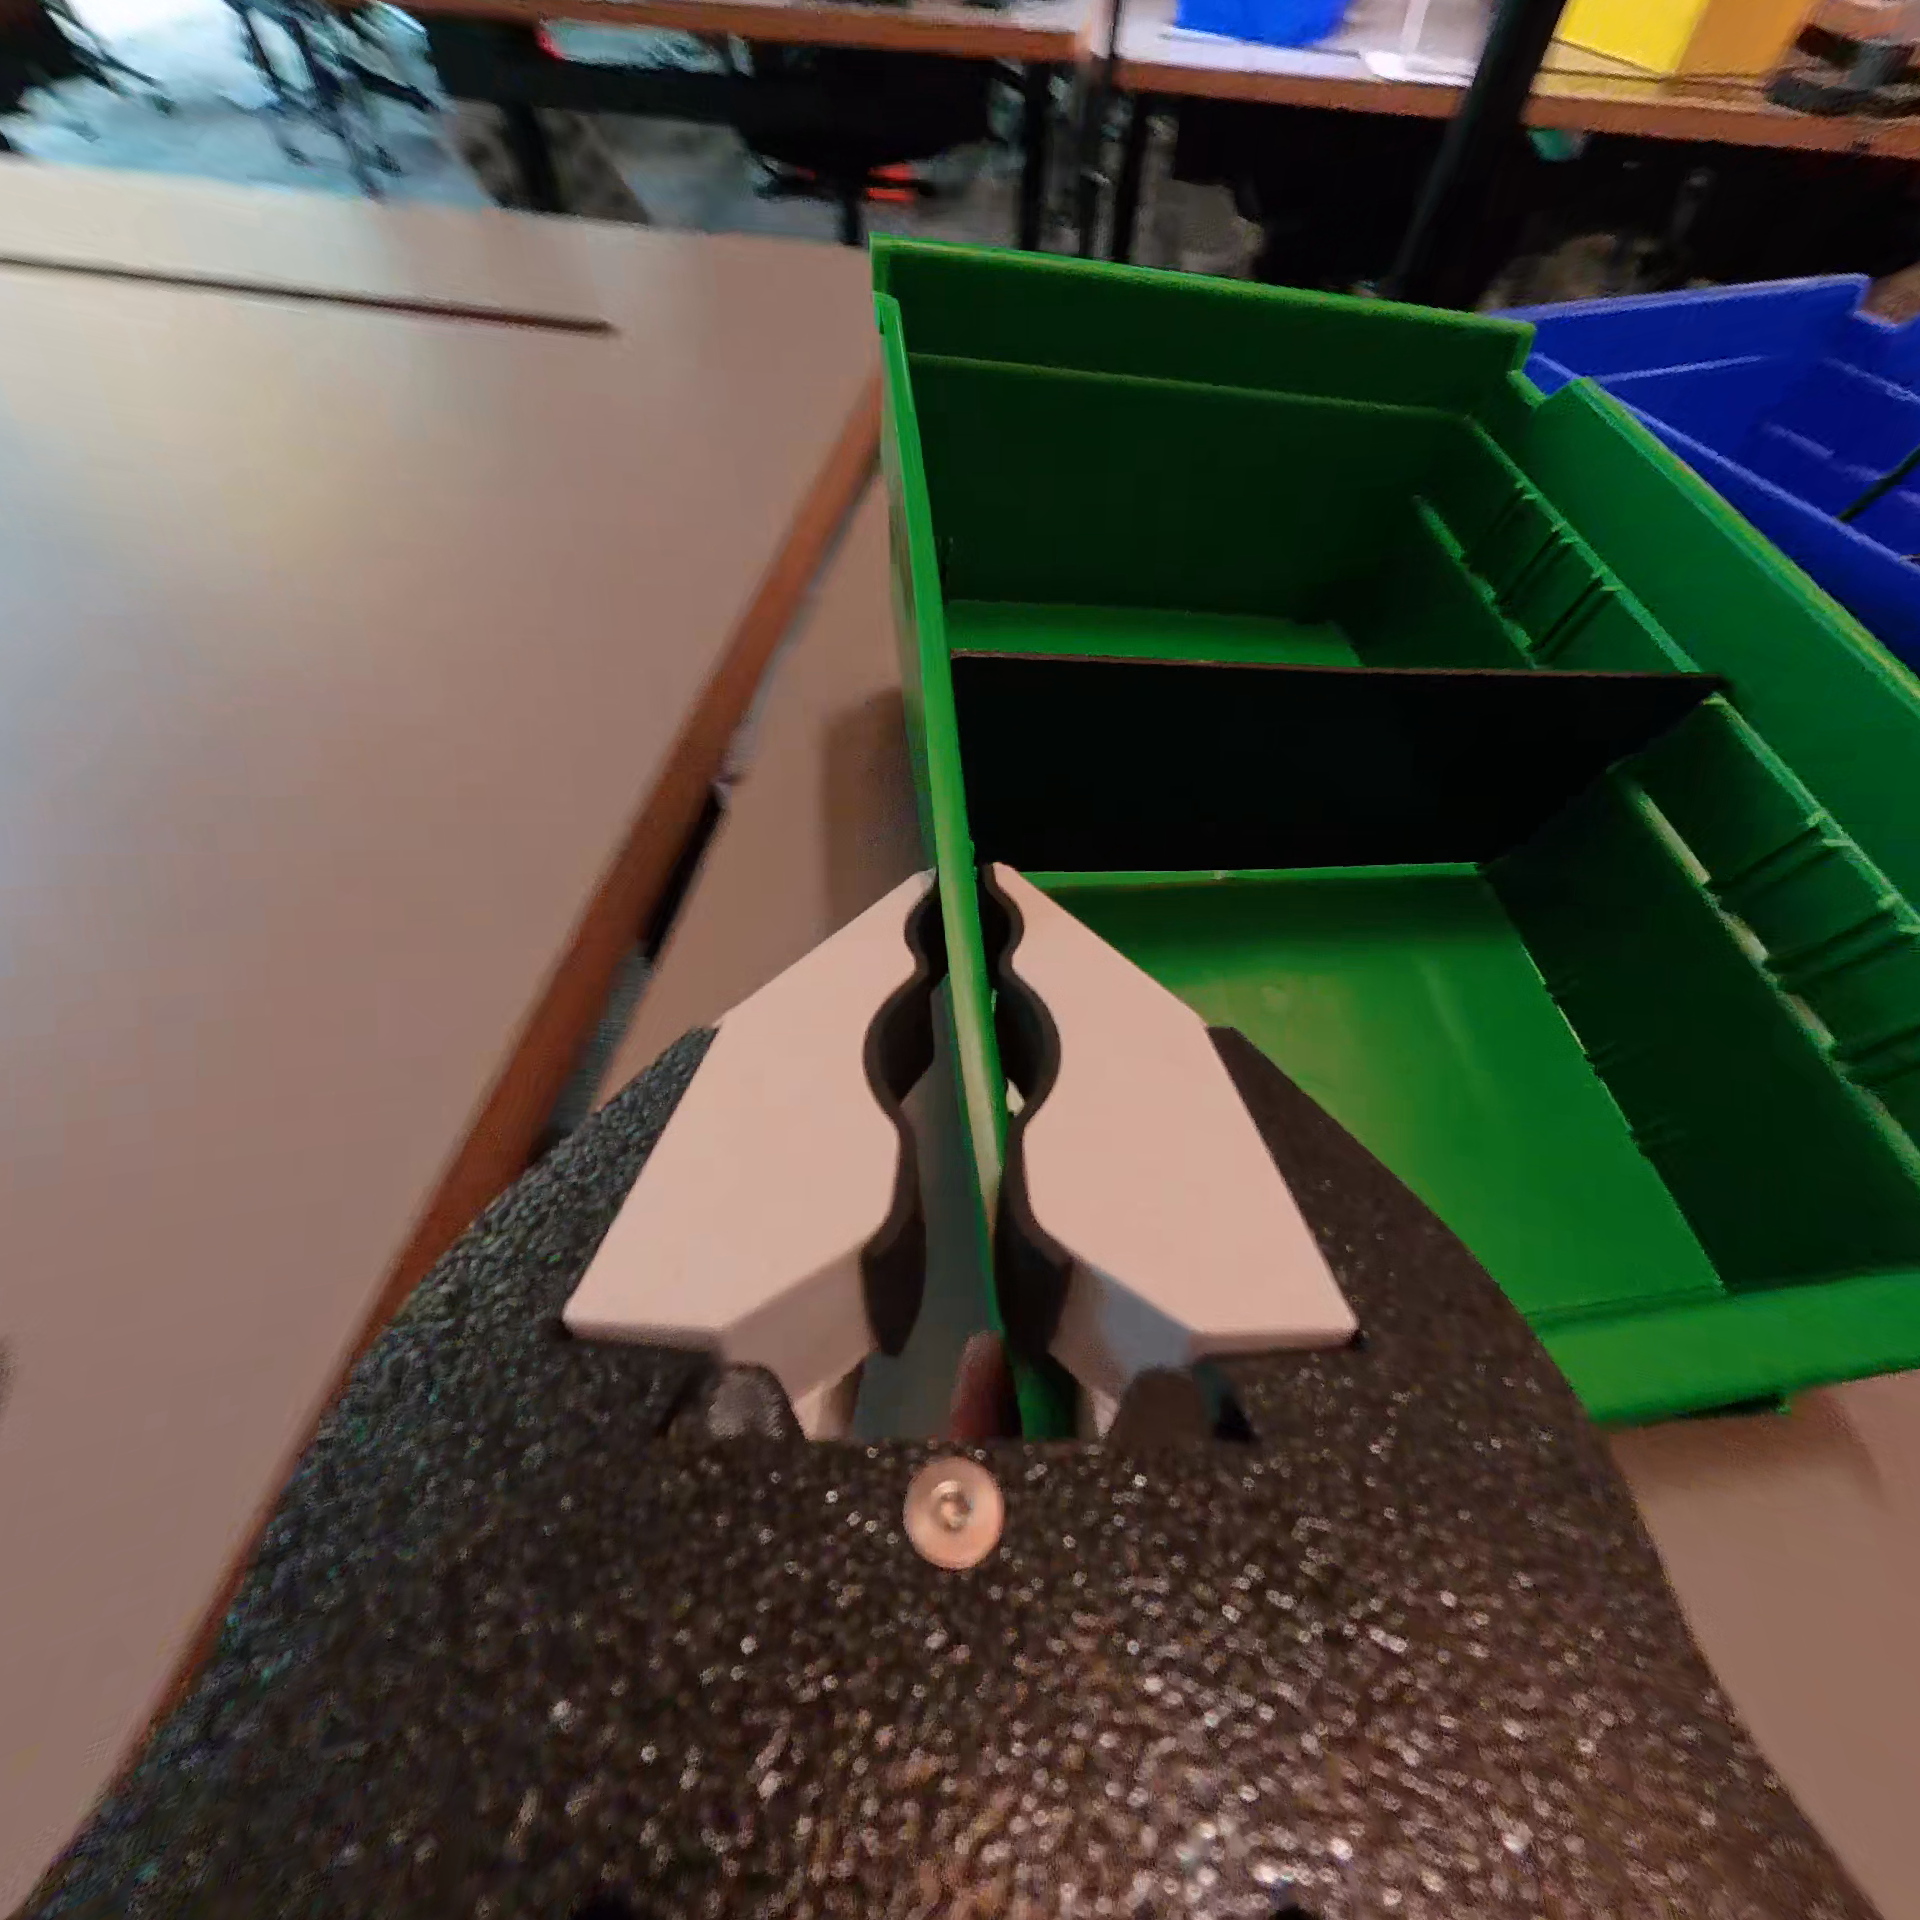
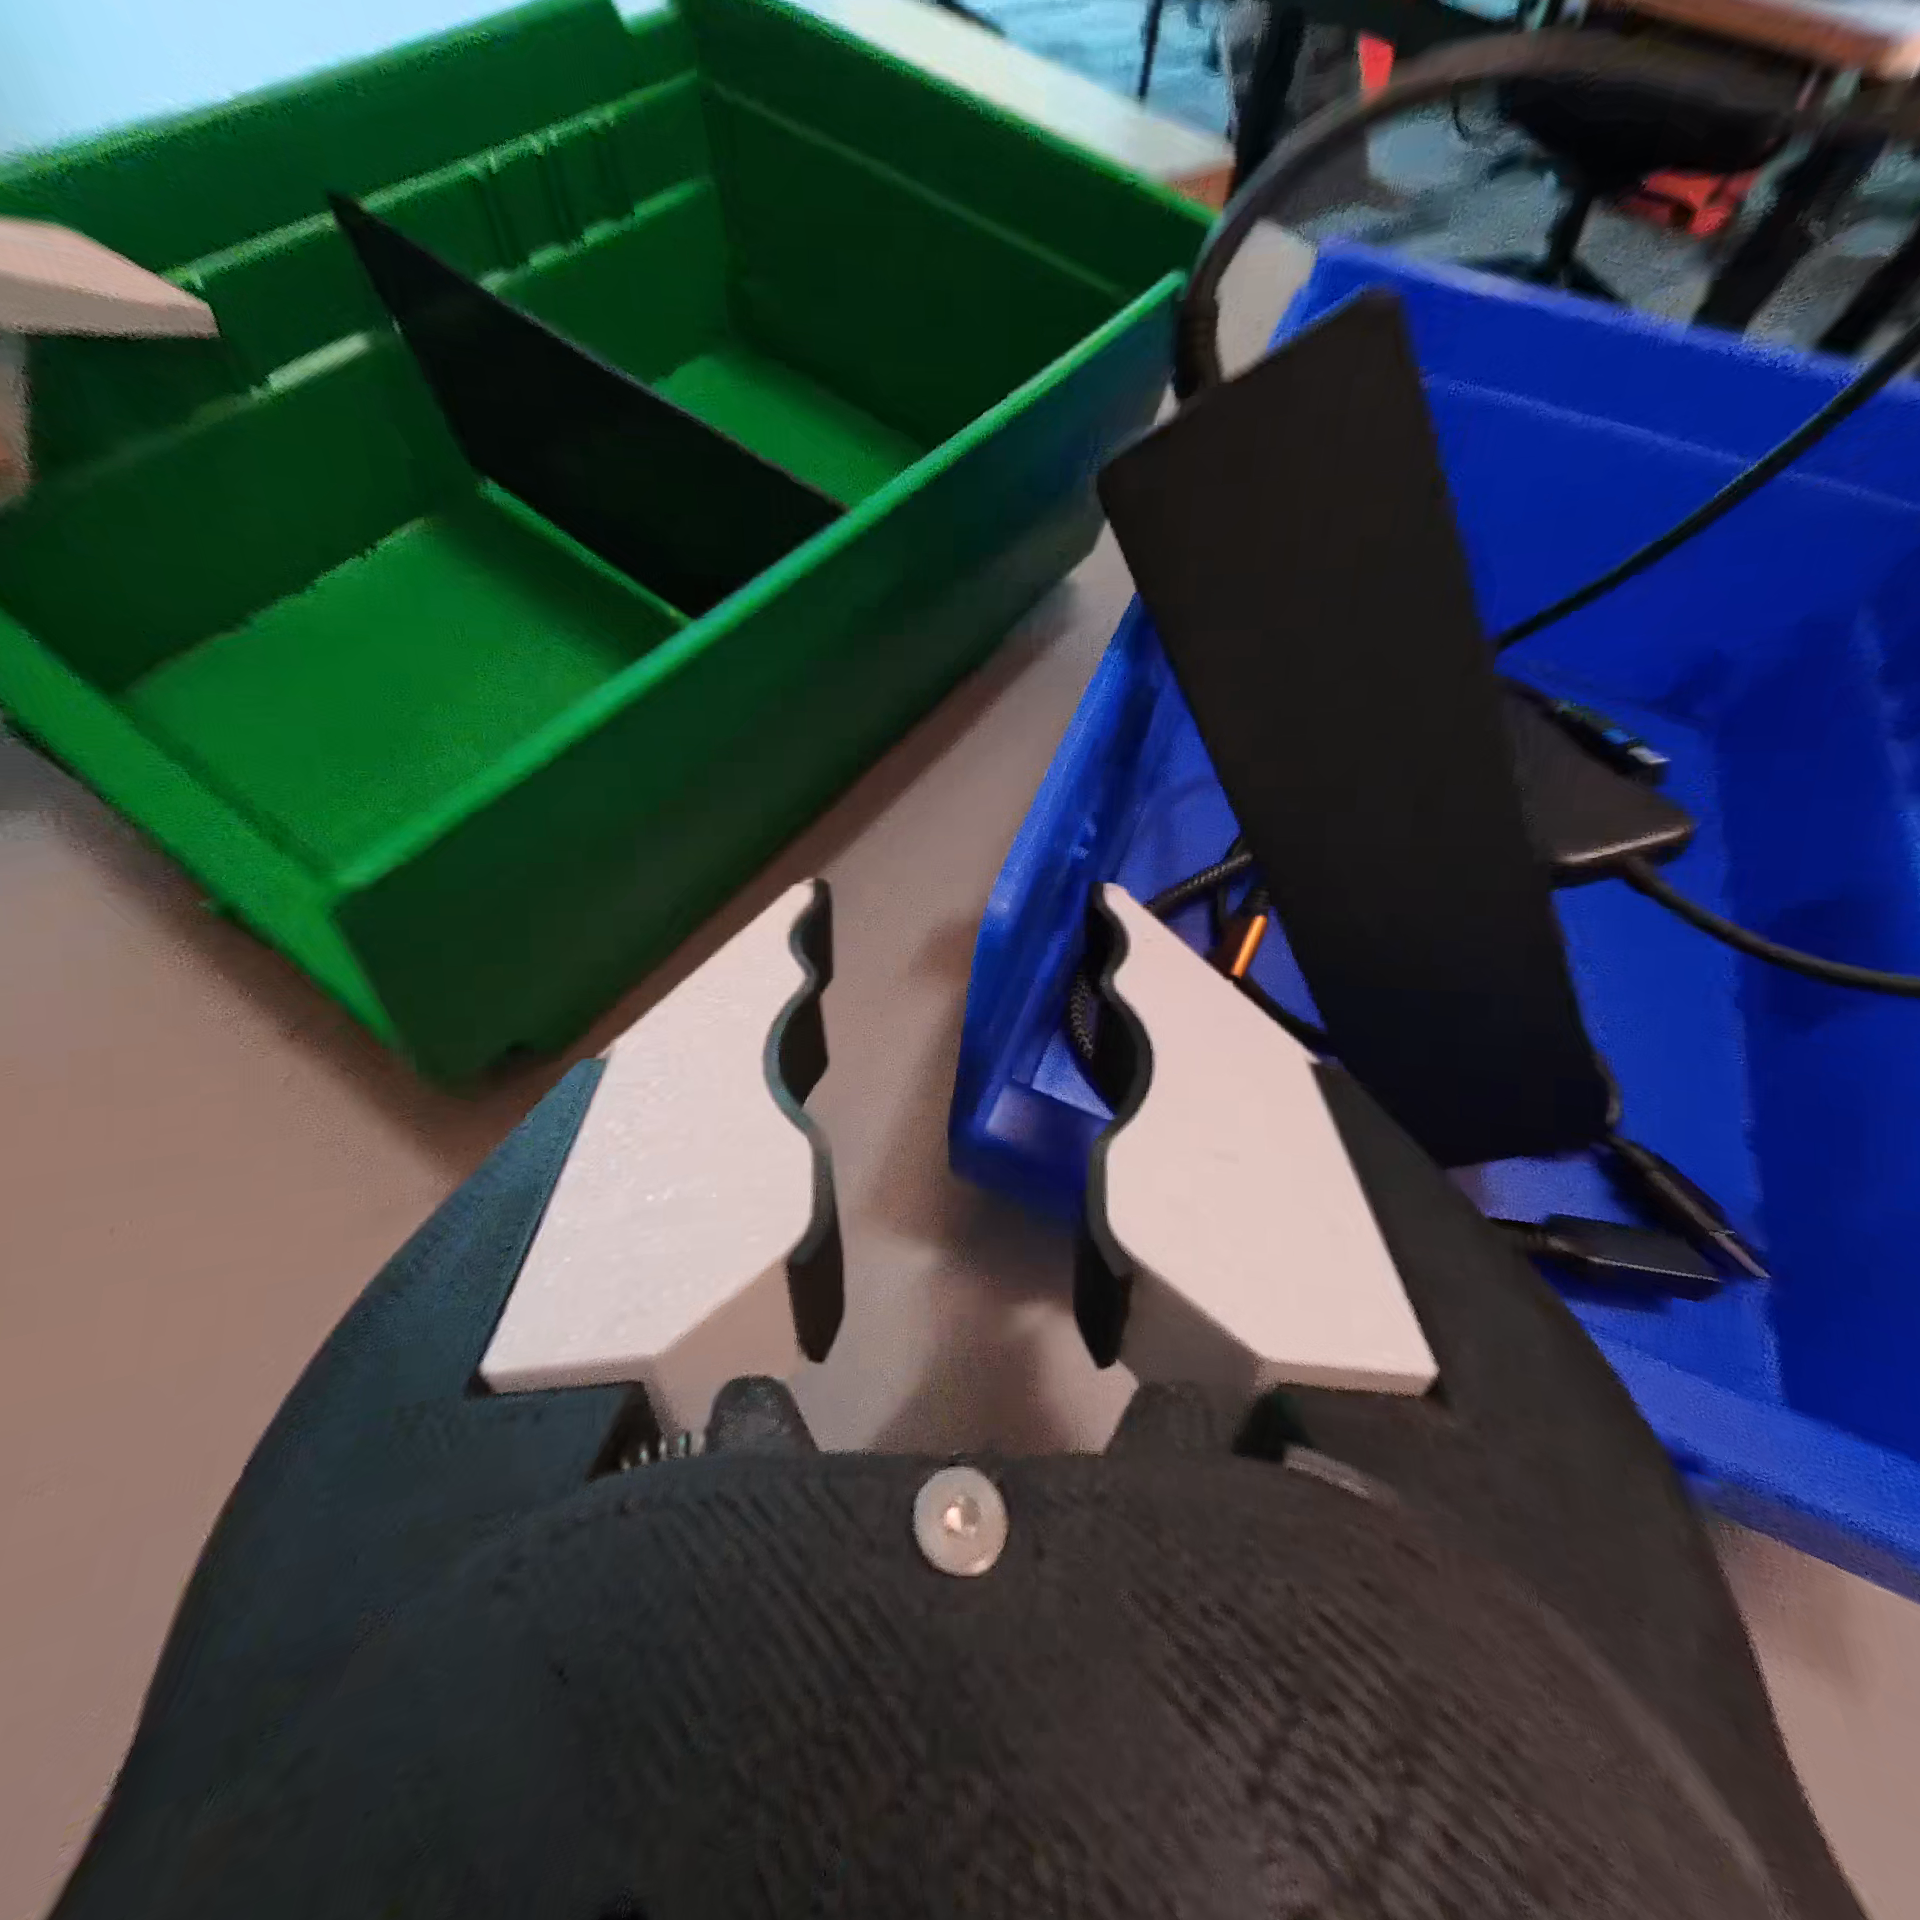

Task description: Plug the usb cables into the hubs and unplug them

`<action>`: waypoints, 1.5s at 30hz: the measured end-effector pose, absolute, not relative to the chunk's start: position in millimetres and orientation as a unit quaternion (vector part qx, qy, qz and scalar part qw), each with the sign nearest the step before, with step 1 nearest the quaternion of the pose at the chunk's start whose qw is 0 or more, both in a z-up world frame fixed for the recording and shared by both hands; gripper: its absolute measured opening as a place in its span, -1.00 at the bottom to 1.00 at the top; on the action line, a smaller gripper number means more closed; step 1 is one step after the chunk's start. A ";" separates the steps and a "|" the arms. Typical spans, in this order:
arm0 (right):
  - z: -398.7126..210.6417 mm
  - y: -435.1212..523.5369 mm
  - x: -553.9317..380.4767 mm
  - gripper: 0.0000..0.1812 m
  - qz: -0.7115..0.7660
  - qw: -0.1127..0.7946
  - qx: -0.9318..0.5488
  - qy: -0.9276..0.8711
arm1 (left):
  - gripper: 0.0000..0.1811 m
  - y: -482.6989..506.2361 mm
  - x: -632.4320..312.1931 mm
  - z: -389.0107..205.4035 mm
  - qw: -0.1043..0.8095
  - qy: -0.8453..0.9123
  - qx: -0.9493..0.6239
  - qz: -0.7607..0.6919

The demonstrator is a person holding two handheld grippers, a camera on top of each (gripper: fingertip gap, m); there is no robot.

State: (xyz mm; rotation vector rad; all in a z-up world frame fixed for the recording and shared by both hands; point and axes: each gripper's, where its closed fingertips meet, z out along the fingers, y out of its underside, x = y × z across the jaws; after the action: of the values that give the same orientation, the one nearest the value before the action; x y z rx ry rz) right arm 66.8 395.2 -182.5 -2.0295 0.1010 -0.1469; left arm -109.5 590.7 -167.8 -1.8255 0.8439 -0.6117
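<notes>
My left gripper [image 1: 961,883] is shut on the left side wall of an empty green bin [image 1: 1195,312]; one of its fingers [image 2: 104,291] shows at the far side of that bin in the right wrist view. My right gripper [image 2: 966,904] is open and empty, just above the near left corner of a blue bin [image 2: 1662,468]. In the blue bin lie a black USB hub [image 2: 1590,800] with a black cable [image 2: 1766,945], loose black USB plugs [image 2: 1631,1252] and an orange-tipped connector [image 2: 1247,940].
A black divider [image 1: 1299,769] splits the green bin [image 2: 623,748] into two compartments. A second black divider [image 2: 1340,727] leans tilted in the blue bin [image 1: 1766,416], hiding part of its contents. The bins stand side by side on a grey table [image 1: 312,727].
</notes>
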 end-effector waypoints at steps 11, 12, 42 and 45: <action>-23.6 299.9 39.5 0.17 -0.002 0.725 -0.688 0.021 | -0.98 534.2 -125.7 -7.3 0.620 0.233 -0.681 -0.312; -17.3 289.8 46.0 0.16 -0.010 0.739 -0.673 0.034 | -0.98 517.5 -110.6 3.7 0.625 0.236 -0.670 -0.323; -23.4 -123.0 360.1 -0.98 -0.379 0.696 -0.495 0.356 | -0.20 230.3 137.0 -60.9 0.555 0.492 -0.518 -0.425; -48.1 -174.8 398.2 -0.98 -0.390 0.662 -0.490 0.411 | -0.11 339.2 101.6 -112.1 0.550 0.430 -0.647 -0.307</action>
State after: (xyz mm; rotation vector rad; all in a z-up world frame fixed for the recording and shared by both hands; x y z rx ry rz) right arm 398.2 -174.8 -48.1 -1.1071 0.9298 -0.8814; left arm 101.6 339.2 -112.1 -1.5307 1.0170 -0.7258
